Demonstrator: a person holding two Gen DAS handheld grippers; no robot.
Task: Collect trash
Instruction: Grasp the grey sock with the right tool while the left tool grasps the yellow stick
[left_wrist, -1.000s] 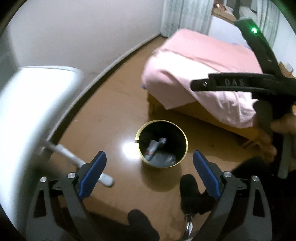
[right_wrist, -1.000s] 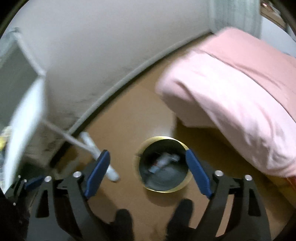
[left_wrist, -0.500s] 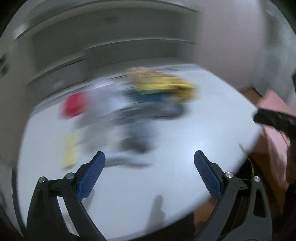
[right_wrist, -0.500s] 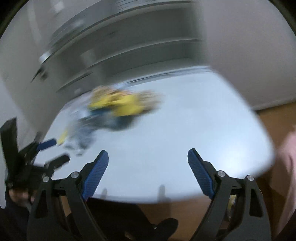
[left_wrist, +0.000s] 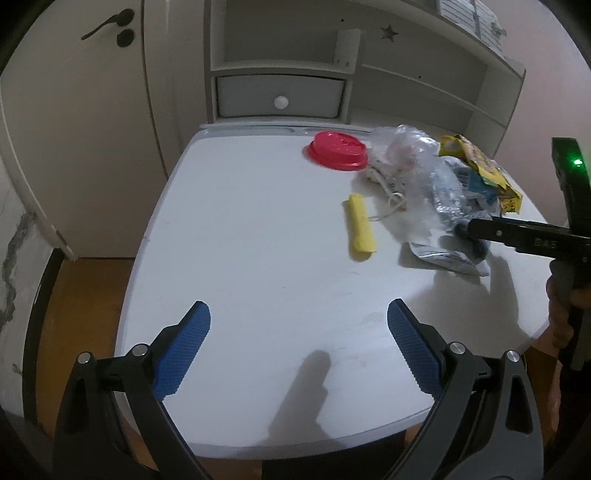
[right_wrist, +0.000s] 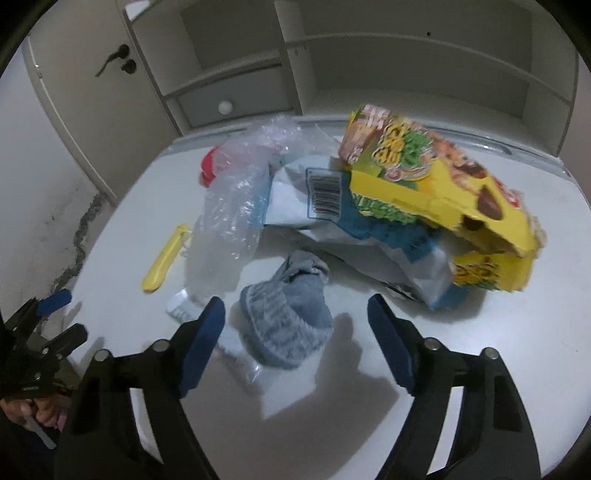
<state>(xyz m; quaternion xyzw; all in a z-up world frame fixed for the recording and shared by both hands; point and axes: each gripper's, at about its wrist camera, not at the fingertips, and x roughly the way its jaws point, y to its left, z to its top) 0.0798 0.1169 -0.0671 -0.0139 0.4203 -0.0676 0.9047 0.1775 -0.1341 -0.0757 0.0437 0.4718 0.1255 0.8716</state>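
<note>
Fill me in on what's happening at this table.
A person is clearing trash with a tool in each hand. The right tool hangs open over a grey sock, jaws just narrowing, nothing gripped yet. The left tool hangs open and empty over the white table. The yellow box, plastic bag and red lid lie untouched.

Ahead of the left gripper (left_wrist: 298, 345) the white table (left_wrist: 240, 229) lies bare. The right gripper (right_wrist: 295, 328) faces a grey sock (right_wrist: 286, 325) between its fingers (not touching), with piled wrappers (right_wrist: 369, 206) behind blocking the way
</note>
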